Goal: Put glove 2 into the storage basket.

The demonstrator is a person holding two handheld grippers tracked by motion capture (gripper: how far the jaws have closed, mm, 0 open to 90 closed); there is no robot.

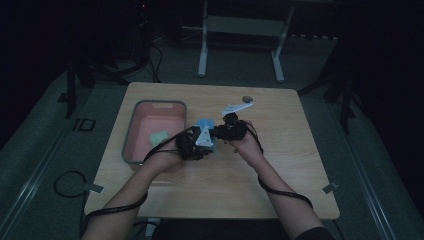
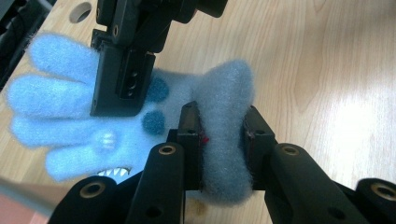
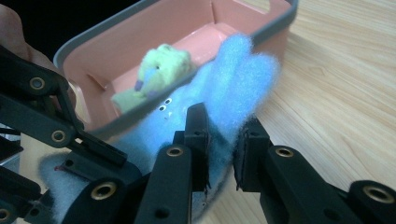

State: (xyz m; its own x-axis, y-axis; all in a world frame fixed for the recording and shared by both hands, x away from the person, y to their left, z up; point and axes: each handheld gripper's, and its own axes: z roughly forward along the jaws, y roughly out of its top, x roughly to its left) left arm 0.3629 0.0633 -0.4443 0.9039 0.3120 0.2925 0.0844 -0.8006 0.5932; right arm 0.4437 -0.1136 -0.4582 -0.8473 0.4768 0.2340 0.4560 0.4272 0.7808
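The blue fluffy glove (image 2: 140,121) is held between both grippers above the wooden table (image 1: 280,165), just beside the pink bin (image 1: 131,135), at about 3 o'clock from it. The left gripper (image 2: 223,135) is clenched on the cuff end of the glove; its pads sink into the fleece. The right gripper (image 3: 219,140) is clenched on the finger end. In the right gripper view a green soft thing (image 3: 161,70), perhaps another glove, lies inside the bin. In the high view the glove is small and dark, at 12 o'clock from the hands.
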